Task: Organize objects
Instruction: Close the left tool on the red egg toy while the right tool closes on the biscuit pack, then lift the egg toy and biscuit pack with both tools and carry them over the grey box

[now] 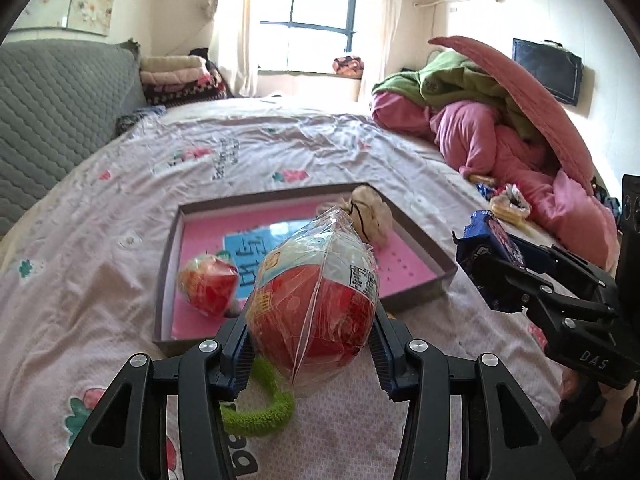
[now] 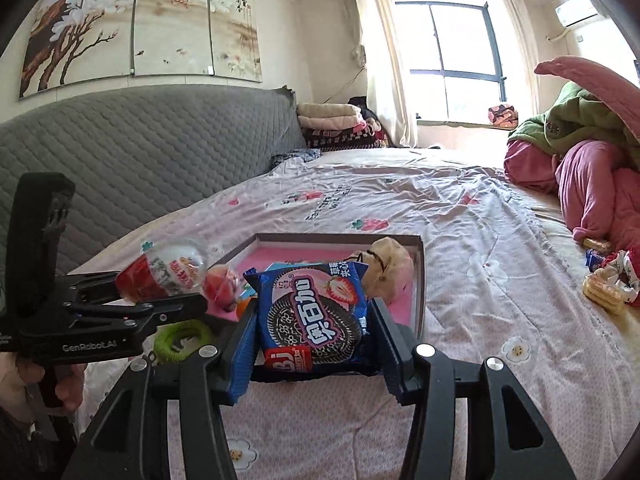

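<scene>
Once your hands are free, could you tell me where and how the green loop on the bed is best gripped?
Grip the green loop on its band, one finger through the open centre and one outside, coming from above. It lies flat on the bedsheet, so its sides offer little to pinch.

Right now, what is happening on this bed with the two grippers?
A person is tidying snacks into a shallow box on the bed. The left gripper holds a red and white egg-shaped toy in plastic wrap, lifted in front of the box. The right gripper holds a blue cookie packet. A second wrapped egg and a beige bundle already lie in the box. A green ring lies on the sheet.
</scene>
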Tool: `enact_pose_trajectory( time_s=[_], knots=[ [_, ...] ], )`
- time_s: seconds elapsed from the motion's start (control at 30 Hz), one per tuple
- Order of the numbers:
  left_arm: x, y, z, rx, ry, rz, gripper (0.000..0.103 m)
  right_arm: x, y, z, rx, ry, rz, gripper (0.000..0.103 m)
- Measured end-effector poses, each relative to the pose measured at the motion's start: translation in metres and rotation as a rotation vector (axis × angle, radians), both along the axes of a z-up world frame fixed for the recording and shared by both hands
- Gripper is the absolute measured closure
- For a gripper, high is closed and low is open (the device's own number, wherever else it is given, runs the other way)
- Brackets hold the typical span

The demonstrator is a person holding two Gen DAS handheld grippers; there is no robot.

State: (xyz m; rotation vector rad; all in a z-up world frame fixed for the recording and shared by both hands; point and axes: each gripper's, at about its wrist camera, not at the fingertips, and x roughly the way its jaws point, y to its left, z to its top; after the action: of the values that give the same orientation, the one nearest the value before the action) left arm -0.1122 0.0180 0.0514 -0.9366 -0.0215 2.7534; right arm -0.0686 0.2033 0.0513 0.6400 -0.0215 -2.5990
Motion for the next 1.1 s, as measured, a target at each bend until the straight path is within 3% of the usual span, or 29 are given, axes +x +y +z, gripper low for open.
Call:
enact_pose_trajectory(
  time_s=[0.9,1.1],
  knots=[
    [-0.043,0.023,0.019,-0.011,0.023,0.038,0.052,-0.039,-0.001,0.028,0.047,0.107,-0.024,0.05],
    [-0.058,0.028,0.023,-0.03,0.013,0.068,0.052,-0.059,0.004,0.026,0.032,0.08,-0.039,0.05]
  ],
)
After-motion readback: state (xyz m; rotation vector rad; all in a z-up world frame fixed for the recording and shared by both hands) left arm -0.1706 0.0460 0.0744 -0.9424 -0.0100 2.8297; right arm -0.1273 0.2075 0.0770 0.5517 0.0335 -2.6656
